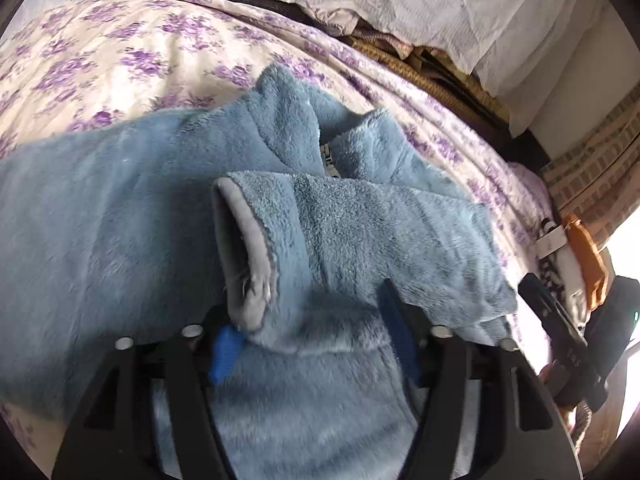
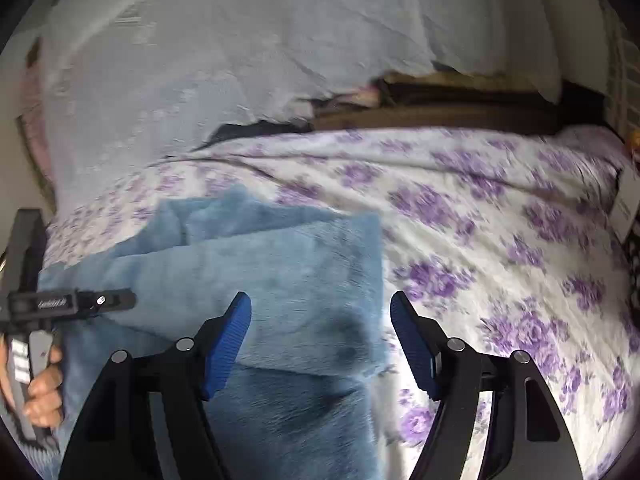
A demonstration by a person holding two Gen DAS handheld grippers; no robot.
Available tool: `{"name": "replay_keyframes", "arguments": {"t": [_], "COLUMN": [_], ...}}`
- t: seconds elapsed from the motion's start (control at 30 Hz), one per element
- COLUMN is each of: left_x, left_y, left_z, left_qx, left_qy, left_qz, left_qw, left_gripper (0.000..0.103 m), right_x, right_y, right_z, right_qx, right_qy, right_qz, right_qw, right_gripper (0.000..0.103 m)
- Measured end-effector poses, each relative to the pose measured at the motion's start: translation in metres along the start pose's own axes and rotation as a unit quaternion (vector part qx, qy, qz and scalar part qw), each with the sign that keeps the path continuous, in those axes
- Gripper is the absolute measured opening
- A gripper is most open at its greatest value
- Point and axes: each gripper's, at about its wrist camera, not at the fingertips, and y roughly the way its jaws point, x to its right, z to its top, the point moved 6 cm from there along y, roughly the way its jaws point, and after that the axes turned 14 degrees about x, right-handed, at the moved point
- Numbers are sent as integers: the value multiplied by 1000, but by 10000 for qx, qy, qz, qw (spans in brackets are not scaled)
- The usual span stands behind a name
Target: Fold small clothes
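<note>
A small blue fleece jacket (image 1: 120, 208) lies on the floral bedsheet (image 1: 100, 60). Its collar and zipper (image 1: 328, 160) point away from me. One sleeve with a grey cuff (image 1: 248, 248) is folded across the chest. My left gripper (image 1: 316, 336) stands open with the sleeve fabric draped between its blue pads (image 1: 226, 354). In the right wrist view the jacket (image 2: 280, 272) lies folded, its right edge straight. My right gripper (image 2: 320, 340) is open and empty just above that edge. The left gripper's handle (image 2: 36, 320) shows at far left.
A white lace-trimmed pillow or cover (image 1: 420, 8) lies along the bed's far side, also in the right wrist view (image 2: 240, 60). A brown headboard edge (image 2: 460, 112) runs behind the bed. The right gripper's handle (image 1: 568, 332) and orange cloth (image 1: 588, 256) sit at the right.
</note>
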Motion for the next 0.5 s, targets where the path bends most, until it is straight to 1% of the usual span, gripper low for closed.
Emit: {"name": "replay_keyframes", "arguments": {"t": [0.03, 0.07, 0.1, 0.13, 0.2, 0.23, 0.27, 0.3, 0.37, 0.4, 0.47, 0.5], "left_x": [-1, -2, -6, -10, -24, -35, -47, -66, -118, -134, -187, -202], "left_y": [-5, -10, -21, -31, -61, -76, -91, -110, -146, -153, -166, -168], "left_z": [2, 3, 7, 10, 17, 20, 21, 23, 20, 18, 12, 11], "left_qx": [54, 123, 256, 356, 604, 738, 871, 1051, 1325, 1342, 1305, 1278], "left_qy": [-28, -29, 16, 45, 41, -12, -83, -209, -597, -707, -1253, -1487], "left_qz": [22, 79, 241, 331, 409, 482, 567, 693, 1060, 1183, 1536, 1552], "left_qw": [10000, 9999, 9994, 9988, 9973, 9961, 9945, 9918, 9837, 9813, 9714, 9682], "left_gripper": [72, 76, 80, 81, 86, 89, 94, 97, 98, 98, 98, 98], "right_x": [-11, -18, -25, -28, -33, -32, -30, -25, -10, -3, 7, 11], "right_y": [4, 14, 29, 39, 33, 29, 25, 21, 13, 10, 10, 14], "right_z": [-9, -19, -32, -40, -35, -32, -30, -27, -22, -19, -20, -21], "right_qx": [-211, -484, -891, -1194, -1002, -889, -803, -670, -402, -289, -246, -321], "right_qy": [-161, -317, -506, -822, -1008, -941, -813, -575, -62, 195, 586, 741], "right_qz": [250, 357, 348, 82, 20, 56, 115, 215, 344, 382, 450, 489], "right_qw": [9993, 9977, 9941, 9894, 9898, 9916, 9934, 9959, 9986, 9987, 9970, 9955], "right_gripper": [88, 99, 100, 100, 100, 100, 100, 100, 100, 100, 100, 100]}}
